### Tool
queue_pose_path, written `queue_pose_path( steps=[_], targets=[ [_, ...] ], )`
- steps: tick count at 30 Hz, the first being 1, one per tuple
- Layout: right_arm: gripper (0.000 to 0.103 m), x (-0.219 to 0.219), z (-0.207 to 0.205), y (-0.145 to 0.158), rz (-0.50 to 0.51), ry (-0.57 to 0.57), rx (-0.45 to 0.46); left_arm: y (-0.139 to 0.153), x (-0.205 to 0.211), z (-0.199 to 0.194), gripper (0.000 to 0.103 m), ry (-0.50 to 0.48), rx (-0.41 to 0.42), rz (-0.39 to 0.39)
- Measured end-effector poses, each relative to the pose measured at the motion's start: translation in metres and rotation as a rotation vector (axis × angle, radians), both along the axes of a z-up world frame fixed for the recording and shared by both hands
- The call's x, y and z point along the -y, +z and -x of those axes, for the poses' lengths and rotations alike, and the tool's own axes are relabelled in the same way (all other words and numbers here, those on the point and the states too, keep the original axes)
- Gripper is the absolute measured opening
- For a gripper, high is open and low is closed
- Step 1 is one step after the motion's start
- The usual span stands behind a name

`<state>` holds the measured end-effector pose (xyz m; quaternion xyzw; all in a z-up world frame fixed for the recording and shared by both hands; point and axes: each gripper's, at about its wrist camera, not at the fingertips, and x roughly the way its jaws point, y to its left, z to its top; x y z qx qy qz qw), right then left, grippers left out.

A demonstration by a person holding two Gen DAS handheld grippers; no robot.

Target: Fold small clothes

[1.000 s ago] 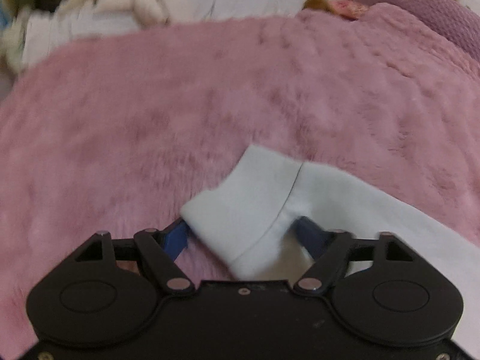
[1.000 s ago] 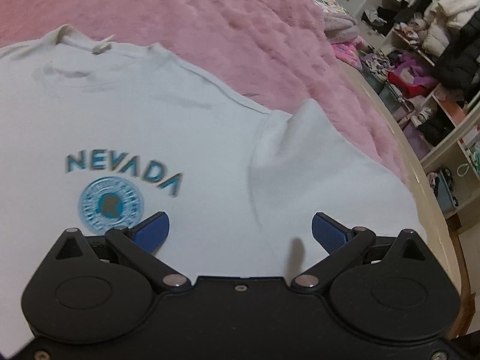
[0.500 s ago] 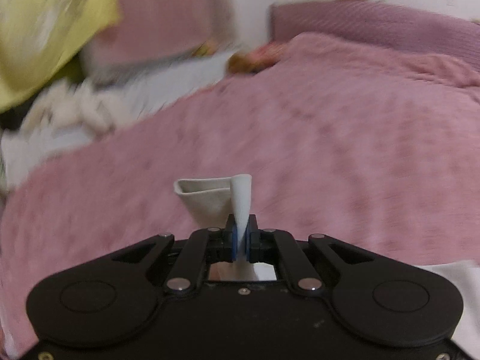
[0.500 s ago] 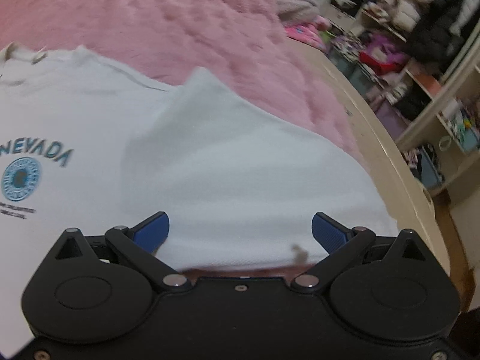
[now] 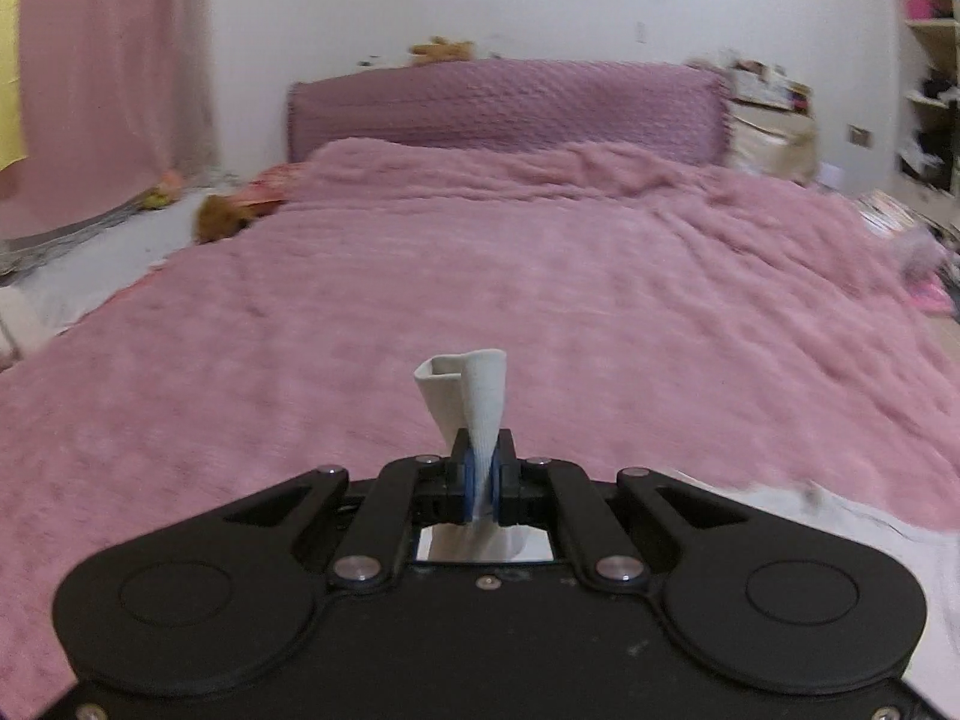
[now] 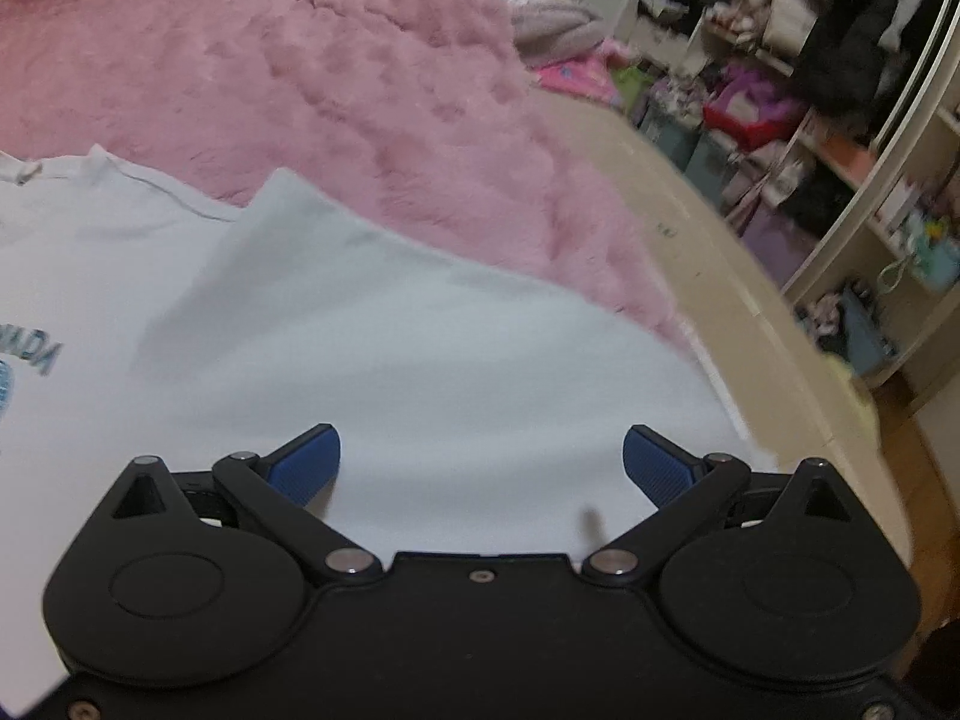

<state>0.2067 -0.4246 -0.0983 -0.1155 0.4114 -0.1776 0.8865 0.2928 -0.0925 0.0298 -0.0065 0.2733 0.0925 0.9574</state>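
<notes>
At the bottom centre of the left wrist view, the left gripper [image 5: 479, 480] has its blue pads pressed together on a sleeve cuff [image 5: 471, 402], which stands up from the jaws in a curled tube. Low in the right wrist view, the right gripper [image 6: 482, 467] is spread wide, its pads hovering over the pale sweatshirt [image 6: 384, 336] and holding nothing; I can't tell whether they brush the cloth. That sweatshirt lies flat on the pink blanket [image 6: 336, 84], filling the lower left of the frame, one sleeve already folded across the body. It looks light, soft and floppy, likely to sag wherever unsupported, so hems, cuffs and corners seem the best places to pinch.
</notes>
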Motion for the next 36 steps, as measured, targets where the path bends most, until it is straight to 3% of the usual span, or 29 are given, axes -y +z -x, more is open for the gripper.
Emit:
queue_pose_path(
  steps=[4,14,24,30,33,35,36],
  targets=[
    [0.099,0.019,0.003,-0.006,-0.010,-0.002,-0.020,-0.019,0.048,0.002,0.003,-0.070,-0.050,-0.004],
    [0.099,0.051,0.002,-0.011,-0.076,-0.021,-0.002,-0.042,0.110,-0.003,0.003,-0.192,-0.123,-0.007],
    [0.099,0.082,0.017,-0.013,-0.081,-0.083,0.019,-0.091,0.202,-0.017,0.003,-0.395,-0.166,0.037],
    [0.099,0.103,0.026,-0.017,-0.152,-0.118,0.030,-0.129,0.243,-0.018,0.005,-0.487,-0.265,0.015],
    [0.099,0.105,0.030,-0.019,-0.168,-0.119,0.037,-0.150,0.253,-0.016,0.015,-0.533,-0.344,0.029],
    [0.099,0.105,0.032,-0.021,-0.173,-0.113,0.039,-0.165,0.261,-0.016,0.029,-0.573,-0.408,0.038],
    [0.099,0.107,0.033,-0.021,-0.184,-0.114,0.041,-0.170,0.266,-0.013,0.030,-0.585,-0.404,0.010]
  ],
)
